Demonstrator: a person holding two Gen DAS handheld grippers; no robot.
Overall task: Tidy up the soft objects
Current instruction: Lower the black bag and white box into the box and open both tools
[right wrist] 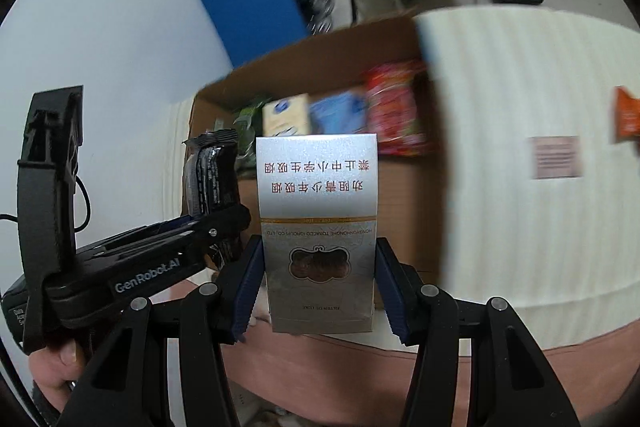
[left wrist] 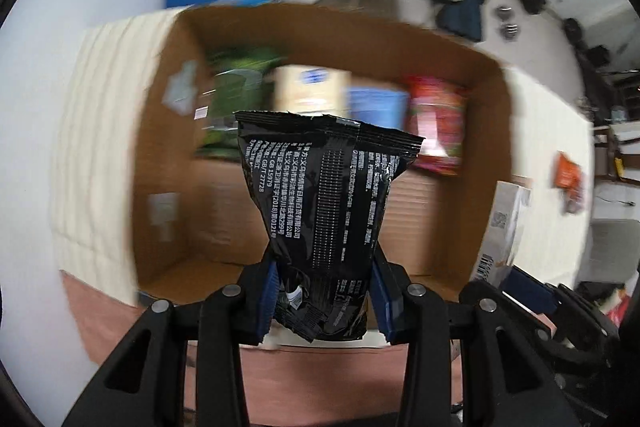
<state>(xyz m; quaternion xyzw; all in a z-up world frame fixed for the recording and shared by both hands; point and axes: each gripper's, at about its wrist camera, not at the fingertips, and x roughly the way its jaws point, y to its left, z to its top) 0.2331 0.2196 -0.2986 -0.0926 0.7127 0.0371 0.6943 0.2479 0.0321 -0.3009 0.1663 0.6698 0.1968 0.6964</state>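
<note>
Your left gripper (left wrist: 325, 291) pinches a black foil packet (left wrist: 324, 203) low down, before the cardboard box (left wrist: 160, 115). It looks light, crinkly and slippery. Your right gripper (right wrist: 320, 291) clamps a stiff silver carton (right wrist: 318, 227).

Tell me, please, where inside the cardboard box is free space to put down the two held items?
The near part of the cardboard box floor is bare, between the front edge and the back row. The back wall is crowded: green packet, cream box, blue pack, red packet. The black packet and silver carton could go in front.
</note>
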